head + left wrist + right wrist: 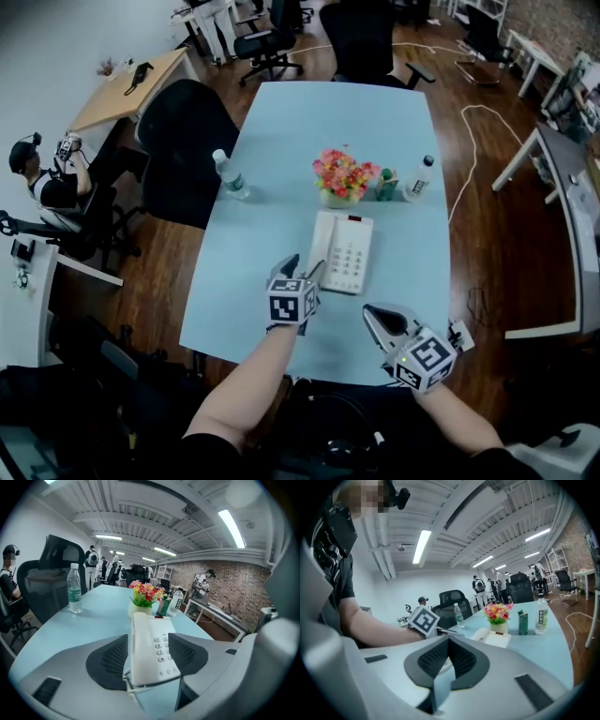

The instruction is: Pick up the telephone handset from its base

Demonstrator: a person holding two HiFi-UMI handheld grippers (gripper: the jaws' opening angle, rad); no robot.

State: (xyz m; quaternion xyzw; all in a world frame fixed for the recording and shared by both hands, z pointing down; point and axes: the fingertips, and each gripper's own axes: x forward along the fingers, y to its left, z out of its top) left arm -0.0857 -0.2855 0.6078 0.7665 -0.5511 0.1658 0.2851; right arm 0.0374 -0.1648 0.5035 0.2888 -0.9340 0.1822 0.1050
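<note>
Wooden flooring surrounds a long pale blue desk (272, 272) in an open office, with a black chair (183, 150) pushed up to its left edge and a seated person (47, 183) further off to the left. On the desk stands a white telephone (342, 251), lying lengthwise towards the person who holds the tools. Its handset (322, 246) rests in place along the left side of the base, and the keypad sits to the right of it. Beyond the telephone is a pot of pink and yellow flowers (343, 174), with a small green carton (386, 185) and a clear bottle (419, 178) just to its right. A water bottle (229, 174) stands alone near the desk's left edge.

The left tool (300, 269) is at the near left corner of the telephone and points down at it. Its jaws stand wide apart, and in the left gripper view the near end of the handset shows between the two dark pads, neither of which presses on it. The right tool (370, 311) is over the desk near its front edge, to the right of the telephone and apart from it, with its jaws closed tip to tip on nothing
</note>
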